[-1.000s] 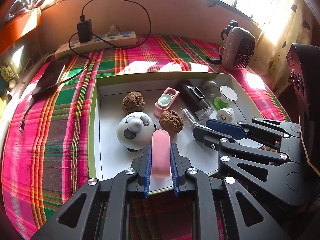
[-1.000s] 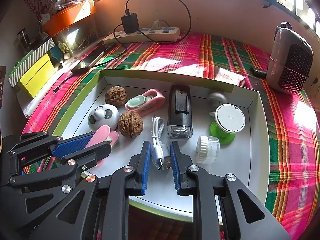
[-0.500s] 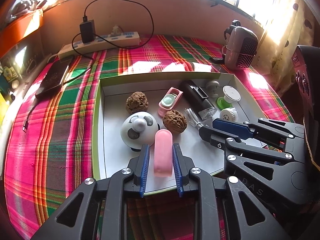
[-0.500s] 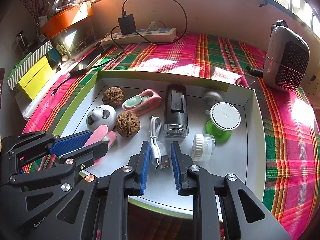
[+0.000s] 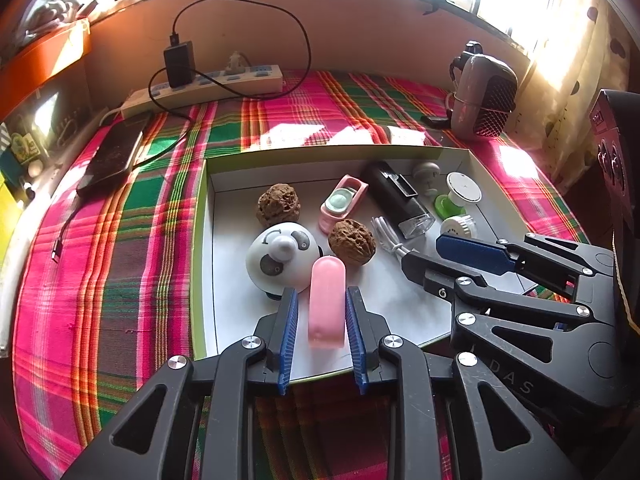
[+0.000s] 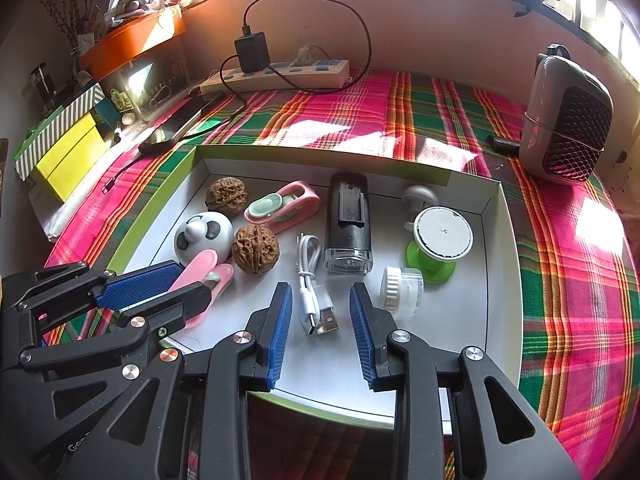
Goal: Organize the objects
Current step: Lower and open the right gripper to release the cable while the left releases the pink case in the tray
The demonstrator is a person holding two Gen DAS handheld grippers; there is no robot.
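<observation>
Left gripper (image 5: 322, 312) – jaws just opened, released; pink case (image 5: 327, 304) lies between them, untouched, in the tray (image 5: 202, 248) at 6 o'clock. Right gripper (image 6: 320, 320) likewise just opened around the white cable (image 6: 310, 280), pads clear. Panda toy (image 5: 280, 258) at 11 o'clock of the case.

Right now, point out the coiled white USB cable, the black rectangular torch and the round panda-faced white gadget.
Coiled white USB cable (image 6: 310, 276): right wrist view, mid-coil.
Black rectangular torch (image 6: 349, 216): right wrist view, body top.
Round panda-faced white gadget (image 5: 280, 262): left wrist view, dome front.
</observation>
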